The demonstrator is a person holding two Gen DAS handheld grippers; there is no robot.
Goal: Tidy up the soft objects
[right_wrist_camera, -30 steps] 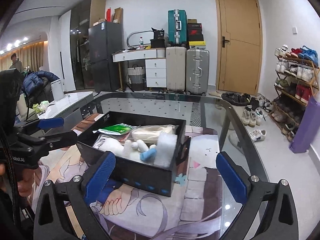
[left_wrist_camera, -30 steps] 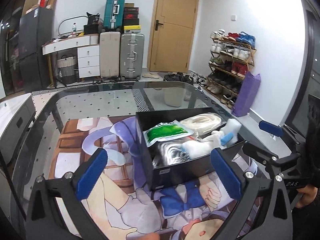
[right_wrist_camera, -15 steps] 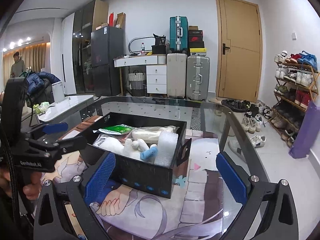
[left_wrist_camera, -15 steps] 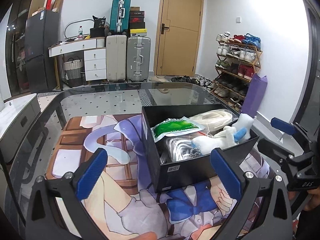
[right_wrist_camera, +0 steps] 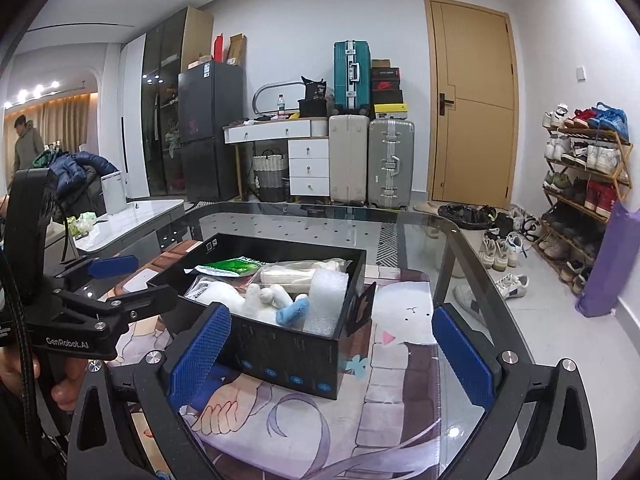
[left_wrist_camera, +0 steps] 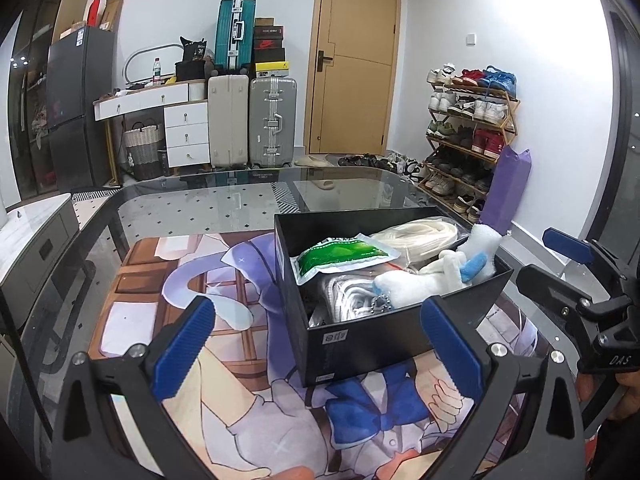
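Observation:
A black box (left_wrist_camera: 384,344) (right_wrist_camera: 288,356) stands on the printed mat on the glass table. It holds a green pouch (left_wrist_camera: 340,254) (right_wrist_camera: 230,267), a bagged white rope coil (left_wrist_camera: 416,232), a white plush toy with a blue part (left_wrist_camera: 424,276) (right_wrist_camera: 256,298), a white foam piece (left_wrist_camera: 482,246) (right_wrist_camera: 324,300) and a clear bag of white cord (left_wrist_camera: 352,298). My left gripper (left_wrist_camera: 320,348) is open and empty, held back in front of the box. My right gripper (right_wrist_camera: 330,354) is open and empty, to the box's right front.
The printed mat (left_wrist_camera: 168,304) (right_wrist_camera: 400,360) covers the near part of the glass table (left_wrist_camera: 224,200). Suitcases (left_wrist_camera: 272,120), a drawer unit and a shoe rack (left_wrist_camera: 468,136) stand beyond. A low white cabinet (right_wrist_camera: 132,224) is on the left.
Both grippers have drawn back and up from the box, staying open and empty. The box contents have not moved.

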